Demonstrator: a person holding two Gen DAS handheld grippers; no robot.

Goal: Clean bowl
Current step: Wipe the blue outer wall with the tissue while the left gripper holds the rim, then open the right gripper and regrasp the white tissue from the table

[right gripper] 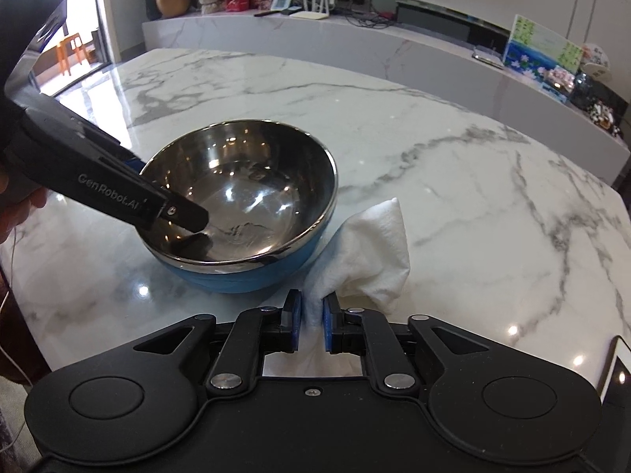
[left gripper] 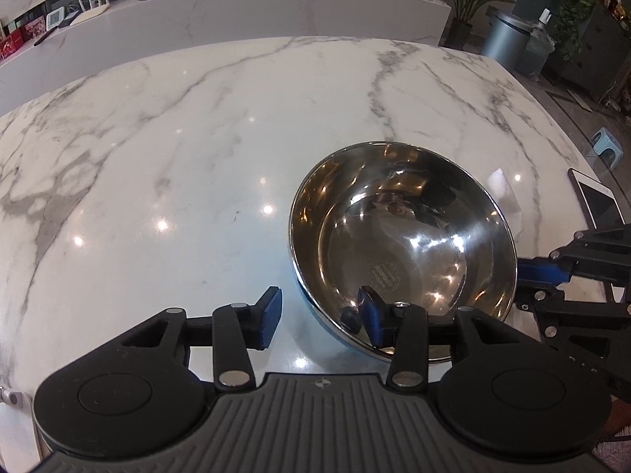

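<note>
A steel bowl (left gripper: 402,236) with a blue outer wall (right gripper: 252,276) stands on the white marble table (left gripper: 177,138). My left gripper (left gripper: 320,317) straddles the bowl's near rim. One blue pad (left gripper: 270,317) is outside, and the other finger is inside the bowl (right gripper: 185,215). The jaws stand wide and neither pad presses on the rim. In the right wrist view my right gripper (right gripper: 313,317) sits just right of the bowl. A crumpled white cloth (right gripper: 374,248) lies on the table, and its near end is pinched between the narrow blue pads.
A white tablet (left gripper: 595,201) lies near the table's right edge. A long marble sideboard (right gripper: 394,39) with a router, boxes and pictures runs behind the table. A grey bin (left gripper: 504,35) and plants stand on the floor beyond. A hand shows at the left edge (right gripper: 15,205).
</note>
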